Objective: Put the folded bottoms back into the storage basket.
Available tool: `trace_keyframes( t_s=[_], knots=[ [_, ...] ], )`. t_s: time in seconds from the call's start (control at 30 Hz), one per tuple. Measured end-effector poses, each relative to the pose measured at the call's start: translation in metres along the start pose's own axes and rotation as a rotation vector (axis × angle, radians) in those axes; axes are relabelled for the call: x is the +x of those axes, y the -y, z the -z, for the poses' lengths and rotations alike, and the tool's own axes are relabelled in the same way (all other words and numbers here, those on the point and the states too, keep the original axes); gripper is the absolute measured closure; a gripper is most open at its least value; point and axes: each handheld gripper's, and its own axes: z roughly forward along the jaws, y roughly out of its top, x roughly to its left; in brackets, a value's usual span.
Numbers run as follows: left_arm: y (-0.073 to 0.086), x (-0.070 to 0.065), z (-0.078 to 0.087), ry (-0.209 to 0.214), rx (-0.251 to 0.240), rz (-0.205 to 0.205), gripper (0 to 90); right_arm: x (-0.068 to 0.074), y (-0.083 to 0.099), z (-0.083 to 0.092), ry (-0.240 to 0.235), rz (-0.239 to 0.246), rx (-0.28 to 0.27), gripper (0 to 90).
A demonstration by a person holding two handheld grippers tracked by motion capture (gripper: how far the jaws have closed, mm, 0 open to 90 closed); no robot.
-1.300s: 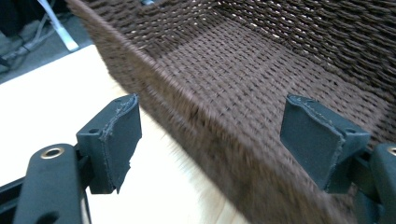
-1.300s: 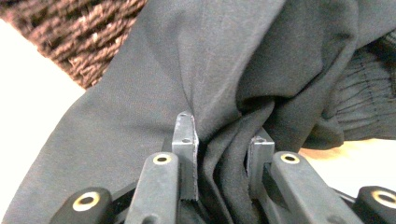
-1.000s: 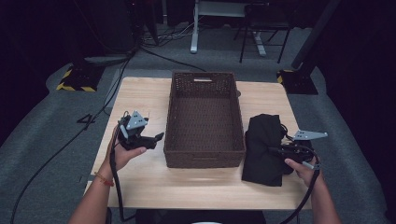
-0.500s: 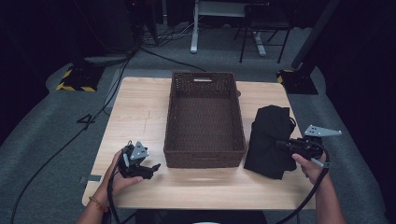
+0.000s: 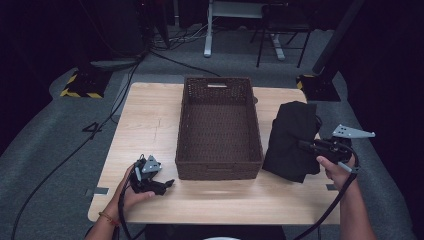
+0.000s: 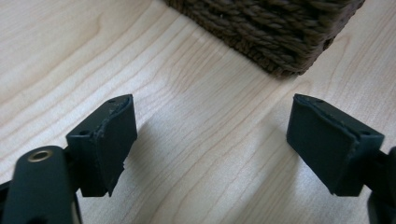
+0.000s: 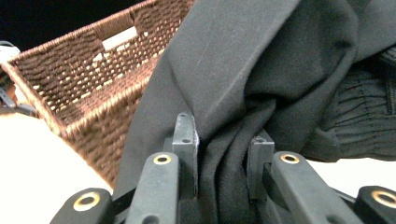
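While pinched: one garment, one basket.

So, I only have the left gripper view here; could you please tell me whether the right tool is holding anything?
Observer: Yes, the right tool is shut on a black cloth.
Operator: Thank you. Is the cloth inside the basket?
Observer: No, it hangs outside the basket, beside its right wall.
Operator: And is there anything in the basket?
Observer: Nothing that I can see; its woven bottom shows bare in the high view.
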Motion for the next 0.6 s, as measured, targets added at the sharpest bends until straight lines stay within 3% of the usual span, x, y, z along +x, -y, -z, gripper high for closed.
trace_keyframes(
  t_s=[0.6],
  knots=[
    [-0.001, 0.002, -0.001, 0.01, 0.001, -0.003, 14.2, 0.01, -0.055, 0.012, 0.022, 0.051, -0.108, 72.2]
  ],
)
